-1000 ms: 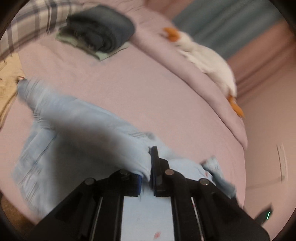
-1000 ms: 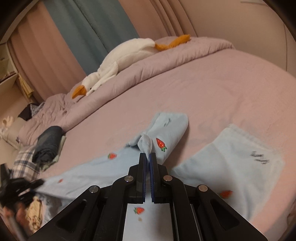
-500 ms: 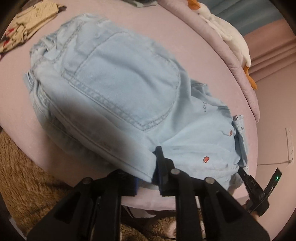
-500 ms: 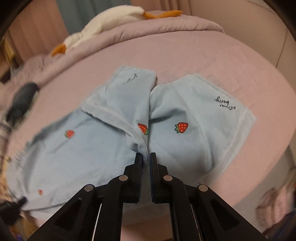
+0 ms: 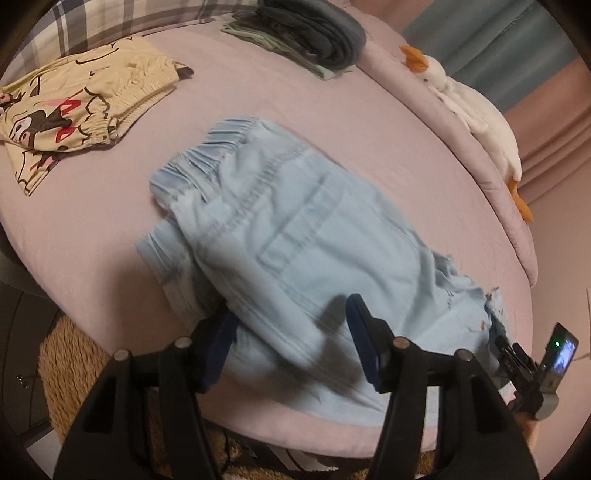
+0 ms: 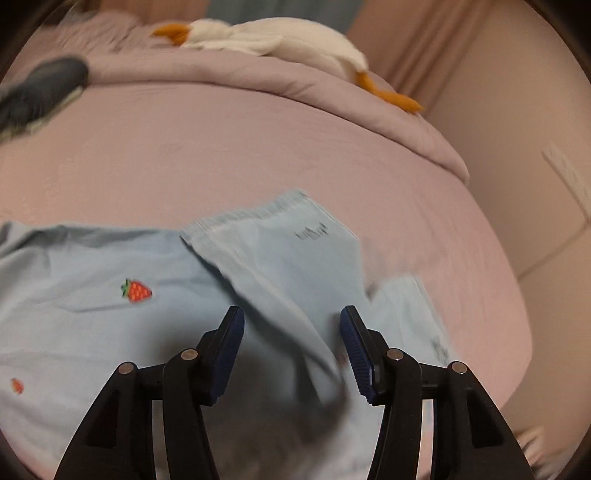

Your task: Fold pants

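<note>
Pants (image 5: 303,240) lie folded lengthwise on the bed (image 5: 369,118); both hand-held grippers, left (image 5: 291,343) and right (image 6: 291,350), spread and empty. Crosswise folds remain.

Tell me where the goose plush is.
The goose plush lies along the bed's far edge, upper right in the left wrist view, right of the dark folded clothes.

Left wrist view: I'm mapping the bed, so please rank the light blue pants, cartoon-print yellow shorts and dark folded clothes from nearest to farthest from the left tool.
1. Light blue pants, directly under the open left tool.
2. Cartoon-print yellow shorts, ahead, far left.
3. Dark folded clothes, at the bed's far side, near the goose plush.
</note>
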A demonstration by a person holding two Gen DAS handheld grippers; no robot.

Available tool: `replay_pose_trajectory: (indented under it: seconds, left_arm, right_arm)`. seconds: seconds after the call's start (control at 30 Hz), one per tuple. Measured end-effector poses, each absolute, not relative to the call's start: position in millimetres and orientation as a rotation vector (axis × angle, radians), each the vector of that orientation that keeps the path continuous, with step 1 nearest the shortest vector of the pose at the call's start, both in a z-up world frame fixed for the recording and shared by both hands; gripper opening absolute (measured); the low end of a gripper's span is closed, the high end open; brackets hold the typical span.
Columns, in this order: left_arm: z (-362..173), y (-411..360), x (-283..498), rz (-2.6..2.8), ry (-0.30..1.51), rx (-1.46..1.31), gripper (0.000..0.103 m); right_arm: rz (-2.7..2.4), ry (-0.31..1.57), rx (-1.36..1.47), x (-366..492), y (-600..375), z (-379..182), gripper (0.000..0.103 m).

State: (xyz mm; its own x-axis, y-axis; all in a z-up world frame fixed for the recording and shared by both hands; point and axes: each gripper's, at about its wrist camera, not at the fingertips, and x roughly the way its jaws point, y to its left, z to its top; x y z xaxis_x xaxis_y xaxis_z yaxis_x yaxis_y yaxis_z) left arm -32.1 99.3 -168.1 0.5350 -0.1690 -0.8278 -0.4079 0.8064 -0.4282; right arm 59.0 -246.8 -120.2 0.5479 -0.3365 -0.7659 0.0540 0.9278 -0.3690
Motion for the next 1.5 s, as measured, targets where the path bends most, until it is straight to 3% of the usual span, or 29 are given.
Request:
replay_pose_trajectory:
  seconds: [0.03,0.07,0.1,0.2,0.37,0.53,0.67,0.77,0.9,1.03,1.17,1.3,1.33,1.37,1.4,1.5]
  left_arm:
    - [-169.9,100.6,-30.2,0.153,1.005,-0.651,0.05]
    - [-168.2,100.7,-28.9,0.161,0.994,-0.648,0.034]
    - [-167.5,108.7,-34.3,0.176,0.984,-0.635,0.028]
    - [-166.2,118.1,-28.2,0.167,0.973,-0.677,0.019]
    - [-131.3,131.9,-35.2,0.115,0.888,-0.699,0.017]
    - [-113.4,131.5,-45.5,0.074,0.917,-0.659,0.018]
    - [-139.1,120.6,-51.7,0.061,0.998,-0.591,0.018]
    - [-162.8,118.3,-48.4,0.08,1.079,-0.616,0.018]
    - [-173.3,116.7,-45.8,0.091,1.108,-0.588,0.022]
    - [-173.3,107.3,-42.1,0.089,1.116,-0.497,0.023]
    - [-173.6,110.2,-41.3,0.069,1.118,-0.524,0.027]
    - [-174.0,116.6,-39.9,0.065,1.109,-0.585,0.026]
    - [-172.7,117.0,-41.0,0.068,1.102,-0.59,0.022]
    - [-170.6,116.9,-44.3,0.076,1.09,-0.592,0.02]
    - [-167.9,116.6,-46.3,0.079,1.084,-0.597,0.02]
    - [-157.4,117.5,-54.3,0.076,1.094,-0.608,0.019]
  right_arm:
    - [-0.229,0.977,-0.34,66.4,-243.9,-124.8,0.053]
    - [-0.221,0.986,-0.362,76.9,-241.4,-130.2,0.037]
    - [-0.209,0.992,-0.374,85.0,-240.1,-133.7,0.015]
    - [-0.177,0.963,-0.364,102.3,-240.9,-130.3,0.008]
    - [-0.111,0.81,-0.122,111.3,-280.2,-45.5,0.007]
    - [-0.101,0.599,0.216,54.7,-360.2,27.9,0.007]
    - [-0.229,0.644,0.297,13.5,-397.9,-7.3,0.007]
    - [-0.297,0.819,0.38,4.9,-419.4,-75.5,0.007]
    - [-0.372,0.922,0.422,-6.7,-432.1,-124.8,0.007]
    - [-0.365,0.948,0.526,-8.6,-450.9,-134.9,0.009]
    - [-0.409,0.913,0.546,-17.7,-462.5,-125.7,0.024]
    - [-0.398,0.875,0.634,-28.3,-480.3,-125.4,0.024]
    - [-0.39,0.87,0.645,-31.5,-482.5,-126.0,0.022]
    - [-0.394,0.864,0.643,-39.8,-480.1,-125.4,0.007]
    - [-0.4,0.852,0.637,-43.6,-479.6,-123.8,0.002]
    - [-0.381,0.829,0.652,-50.4,-476.1,-114.7,0.002]
